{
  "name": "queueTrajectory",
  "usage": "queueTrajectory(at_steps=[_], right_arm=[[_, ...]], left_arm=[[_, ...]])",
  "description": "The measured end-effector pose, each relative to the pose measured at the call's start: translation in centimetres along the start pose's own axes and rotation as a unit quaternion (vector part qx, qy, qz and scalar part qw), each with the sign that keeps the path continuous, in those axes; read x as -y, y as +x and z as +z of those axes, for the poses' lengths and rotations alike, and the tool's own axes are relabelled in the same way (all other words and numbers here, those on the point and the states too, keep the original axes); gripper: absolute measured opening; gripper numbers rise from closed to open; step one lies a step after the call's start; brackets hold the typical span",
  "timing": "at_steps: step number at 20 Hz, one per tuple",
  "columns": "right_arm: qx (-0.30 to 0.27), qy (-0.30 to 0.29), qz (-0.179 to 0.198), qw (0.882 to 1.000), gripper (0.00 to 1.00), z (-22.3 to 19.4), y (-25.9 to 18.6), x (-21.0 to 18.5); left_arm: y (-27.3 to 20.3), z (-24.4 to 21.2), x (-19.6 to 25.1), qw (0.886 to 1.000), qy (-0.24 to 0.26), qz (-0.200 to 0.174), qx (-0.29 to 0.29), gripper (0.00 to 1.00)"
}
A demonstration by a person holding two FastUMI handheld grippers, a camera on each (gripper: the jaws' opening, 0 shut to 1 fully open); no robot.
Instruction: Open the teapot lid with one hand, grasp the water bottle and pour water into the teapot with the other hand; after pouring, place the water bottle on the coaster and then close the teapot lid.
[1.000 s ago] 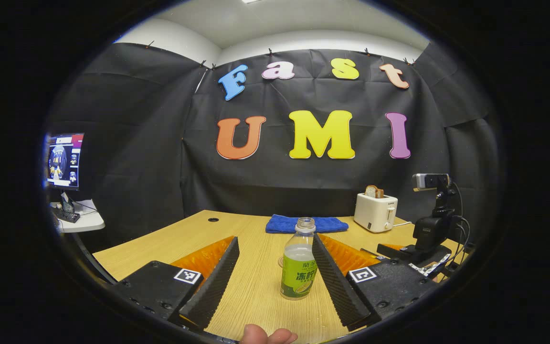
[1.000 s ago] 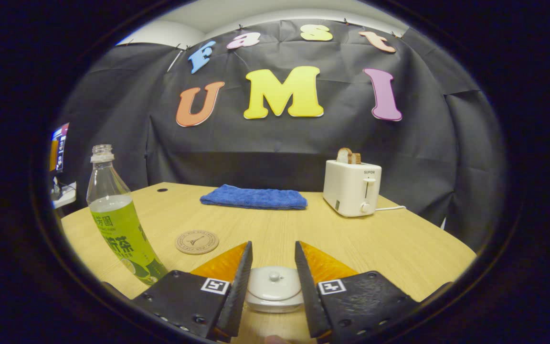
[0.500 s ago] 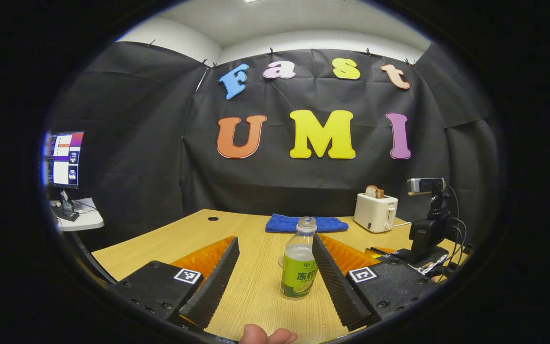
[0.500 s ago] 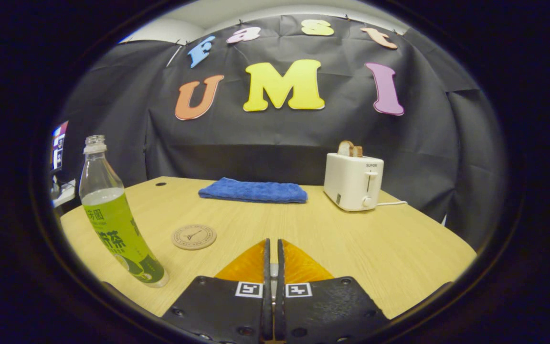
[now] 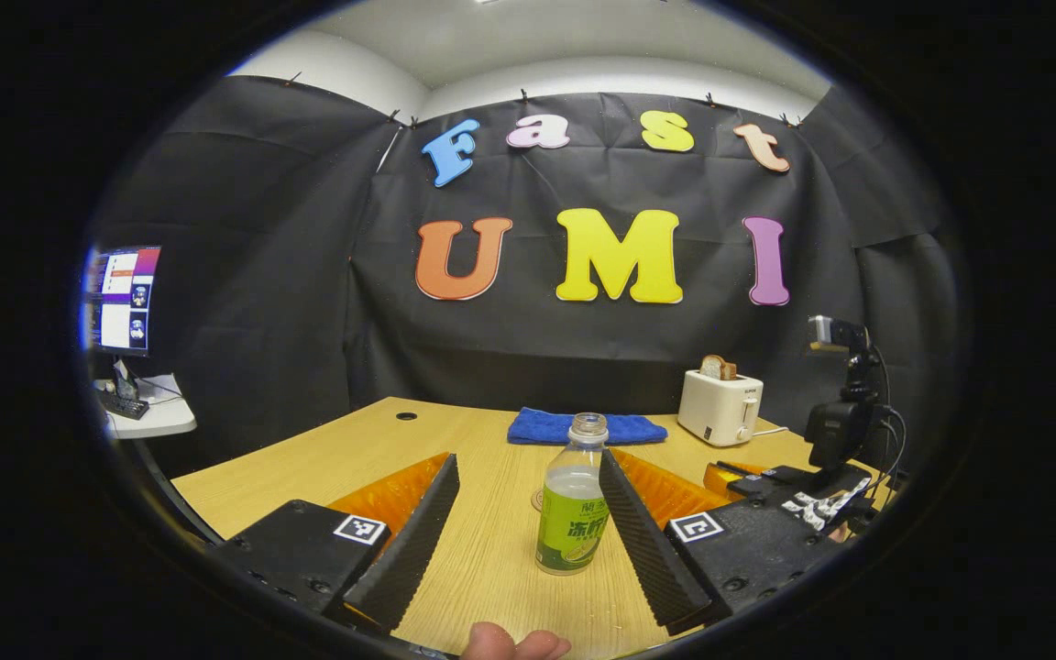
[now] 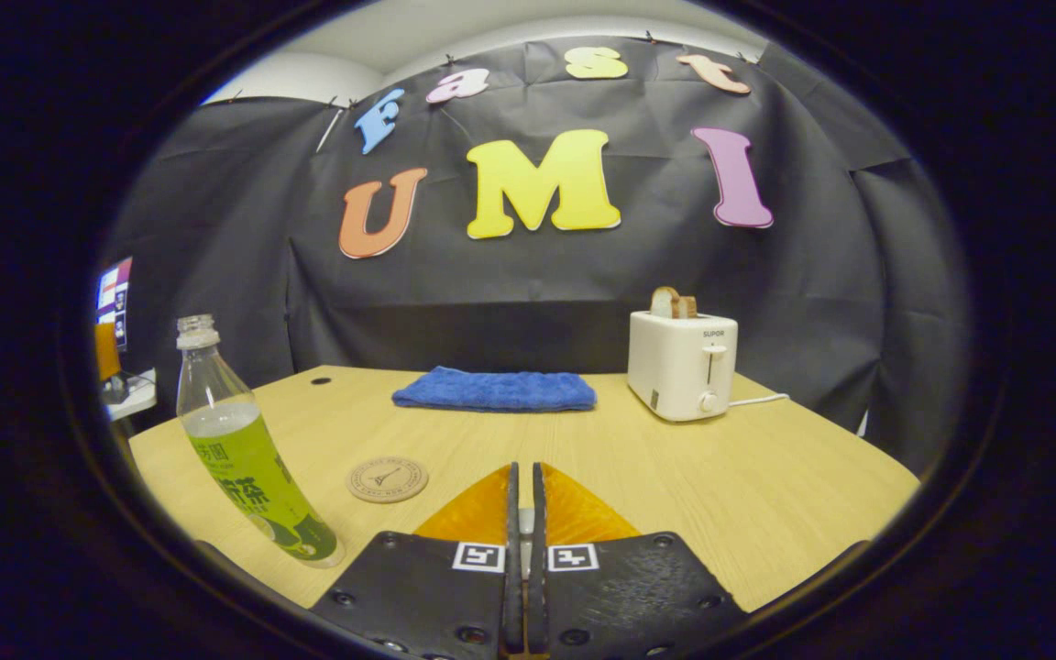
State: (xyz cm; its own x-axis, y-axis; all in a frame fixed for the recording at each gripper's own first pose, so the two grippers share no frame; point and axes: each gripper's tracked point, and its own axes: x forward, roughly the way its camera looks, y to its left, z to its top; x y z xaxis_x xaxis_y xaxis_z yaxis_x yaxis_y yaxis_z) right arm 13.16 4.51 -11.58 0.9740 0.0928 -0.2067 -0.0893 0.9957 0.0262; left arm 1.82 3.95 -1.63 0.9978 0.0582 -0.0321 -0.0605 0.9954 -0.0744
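Note:
A capless water bottle (image 5: 572,513) with a green label stands on the wooden table (image 5: 491,550), between the fingers of my open left gripper (image 5: 528,466) and close to the right finger. The round coaster (image 5: 539,500) peeks out behind it. In the left gripper view my right gripper (image 5: 748,477) hovers at the far right. In the right gripper view my right gripper (image 6: 525,469) is shut, with a pale sliver of the teapot lid's knob (image 6: 521,521) pinched between the fingers. The teapot is hidden below. The bottle (image 6: 248,467) and coaster (image 6: 388,478) lie to its left.
A folded blue towel (image 6: 496,390) lies at the back of the table (image 6: 748,477), with a white toaster (image 6: 684,365) holding bread to its right. A monitor (image 5: 120,298) stands on a side desk at far left. A thumb (image 5: 514,642) shows at the bottom edge.
My right gripper closed from open around the white teapot lid and then rose a little. The left gripper stayed open around the bottle, barely moving.

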Motion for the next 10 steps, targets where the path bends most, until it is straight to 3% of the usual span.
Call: queueTrajectory(at_steps=[10], right_arm=[[0.013, -0.014, 0.015, 1.000, 0.02, 2.3, -3.5, 1.7]], left_arm=[[0.2, -6.0, 3.4, 0.997, -0.025, -0.042, -0.067, 0.96]])
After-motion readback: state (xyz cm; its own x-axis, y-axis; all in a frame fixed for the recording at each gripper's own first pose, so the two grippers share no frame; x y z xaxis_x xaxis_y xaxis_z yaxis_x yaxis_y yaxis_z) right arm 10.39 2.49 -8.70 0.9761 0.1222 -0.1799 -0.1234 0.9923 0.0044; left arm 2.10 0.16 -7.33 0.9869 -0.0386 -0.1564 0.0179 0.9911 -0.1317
